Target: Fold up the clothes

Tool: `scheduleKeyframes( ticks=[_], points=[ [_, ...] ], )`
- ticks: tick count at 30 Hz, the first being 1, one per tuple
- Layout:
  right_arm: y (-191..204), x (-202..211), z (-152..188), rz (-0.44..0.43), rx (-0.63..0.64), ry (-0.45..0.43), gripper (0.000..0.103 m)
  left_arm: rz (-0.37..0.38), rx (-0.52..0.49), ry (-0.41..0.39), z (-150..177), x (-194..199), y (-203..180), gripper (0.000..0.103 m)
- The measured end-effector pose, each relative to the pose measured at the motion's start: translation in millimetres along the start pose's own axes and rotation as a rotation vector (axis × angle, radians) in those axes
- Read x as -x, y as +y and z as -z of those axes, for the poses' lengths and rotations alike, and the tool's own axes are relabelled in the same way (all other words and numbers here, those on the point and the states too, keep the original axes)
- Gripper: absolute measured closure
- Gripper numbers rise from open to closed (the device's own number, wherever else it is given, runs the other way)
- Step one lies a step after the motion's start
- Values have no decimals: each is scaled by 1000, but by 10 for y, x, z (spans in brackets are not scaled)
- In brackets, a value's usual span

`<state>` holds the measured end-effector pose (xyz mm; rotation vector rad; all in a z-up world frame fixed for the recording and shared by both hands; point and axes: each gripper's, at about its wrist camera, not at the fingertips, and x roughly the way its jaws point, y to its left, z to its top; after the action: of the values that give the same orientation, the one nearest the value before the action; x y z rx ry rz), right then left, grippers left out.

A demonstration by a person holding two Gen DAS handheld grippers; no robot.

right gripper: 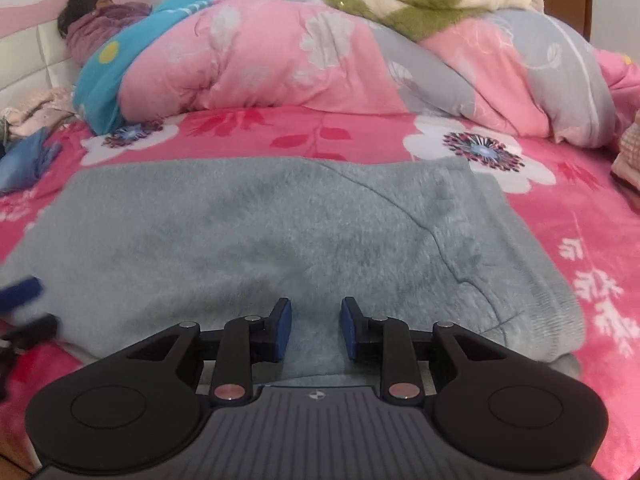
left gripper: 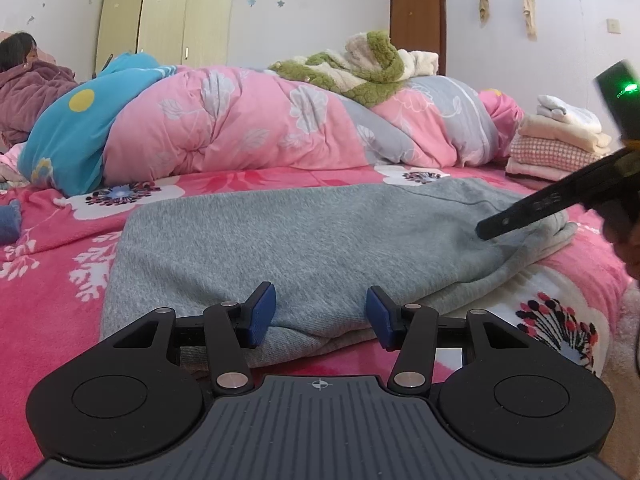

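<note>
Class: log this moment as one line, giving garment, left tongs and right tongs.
garment: grey garment folded flat on bed | left tongs: open, at its near edge | right tongs: open over garment, nothing gripped

Grey garment point(right gripper: 280, 240) flat on pink floral bedspread point(right gripper: 560, 220), right gripper point(right gripper: 315, 330) jaws apart

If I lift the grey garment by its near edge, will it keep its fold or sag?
The grey garment will probably sag: it looks like soft, thick fleece lying in loose layers. Its fuzzy nap should grip the blue pads rather than slip. It likely drags on the pink bedsheet.
</note>
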<state>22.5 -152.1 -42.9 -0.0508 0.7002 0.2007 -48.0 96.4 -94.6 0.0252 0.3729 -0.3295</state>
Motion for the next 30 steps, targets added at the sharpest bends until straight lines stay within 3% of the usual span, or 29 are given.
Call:
scheduleKeyframes(
  ticks=[6, 11, 14, 17, 21, 26, 30],
  points=[
    [62, 40, 234, -4, 67, 13, 73, -1, -4, -2, 9, 11, 0, 53],
    [-58, 237, 75, 72, 50, -45, 73, -3, -5, -3, 15, 11, -1, 53],
    [-363, 196, 171, 139, -27, -13, 76, -2, -5, -3, 15, 10, -3, 53],
    [-587, 149, 416, 77, -100, -13, 80, -4, -6, -4, 19, 11, -3, 52],
    [-375, 239, 239, 141, -59, 3, 78, -5, -7, -5, 26, 17, -6, 52],
    [-56, 407, 31, 24, -49, -122, 78, -7, -10, -6, 28, 13, -10, 52],
    [168, 269, 58, -40, -14, -124, 78, -6, -9, -5, 21, 11, -5, 52]
  ],
)
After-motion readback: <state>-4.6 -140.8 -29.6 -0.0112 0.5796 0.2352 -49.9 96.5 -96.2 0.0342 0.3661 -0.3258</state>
